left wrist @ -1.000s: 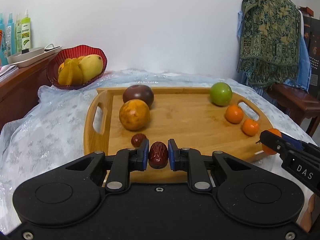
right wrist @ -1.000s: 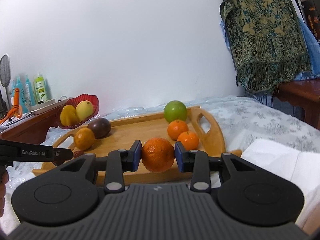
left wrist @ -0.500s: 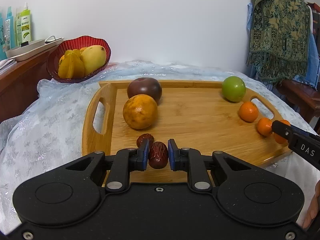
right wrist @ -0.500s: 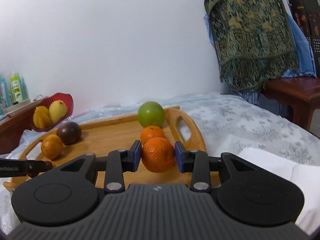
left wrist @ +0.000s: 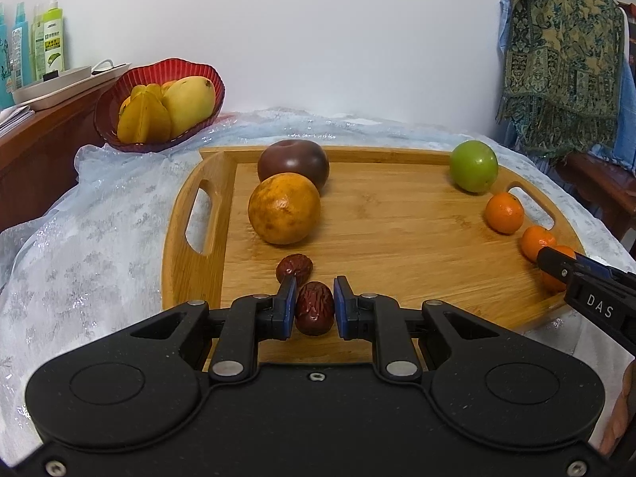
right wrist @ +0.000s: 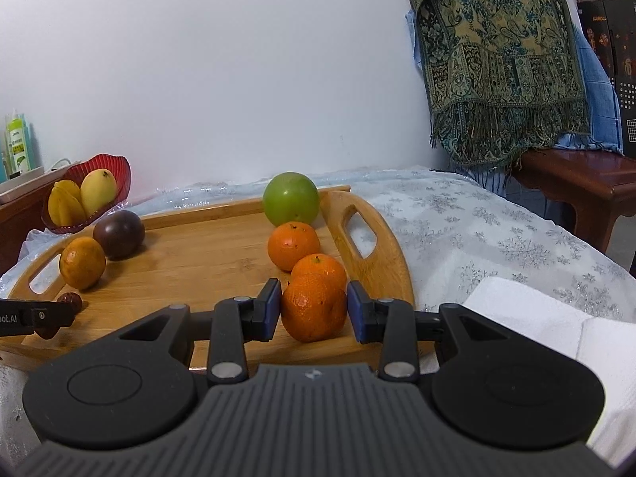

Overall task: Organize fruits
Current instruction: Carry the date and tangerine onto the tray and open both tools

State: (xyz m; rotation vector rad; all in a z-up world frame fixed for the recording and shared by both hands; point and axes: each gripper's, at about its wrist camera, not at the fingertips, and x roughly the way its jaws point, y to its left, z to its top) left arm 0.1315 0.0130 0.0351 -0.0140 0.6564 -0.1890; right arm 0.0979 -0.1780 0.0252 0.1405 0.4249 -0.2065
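My left gripper [left wrist: 315, 305] stands open around a red date [left wrist: 314, 308] that rests on the wooden tray [left wrist: 397, 238], just behind a second date [left wrist: 295, 267]. My right gripper [right wrist: 314, 310] stands open around a mandarin [right wrist: 314, 307] lying on the tray's right front [right wrist: 381, 262], in line with two more mandarins [right wrist: 293, 244] and a green fruit [right wrist: 291, 198]. A large orange [left wrist: 284, 208] and a dark purple fruit [left wrist: 293, 167] sit at the tray's left.
A red bowl [left wrist: 159, 99] with a mango and starfruit stands at the back left beside a wooden cabinet with bottles. A patterned cloth [right wrist: 497, 59] hangs at the right over a wooden bench. White paper [right wrist: 536, 326] lies right of the tray.
Both grippers came down to the tray and opened slightly. The date and the mandarin now rest on the tray with small gaps to the pads.
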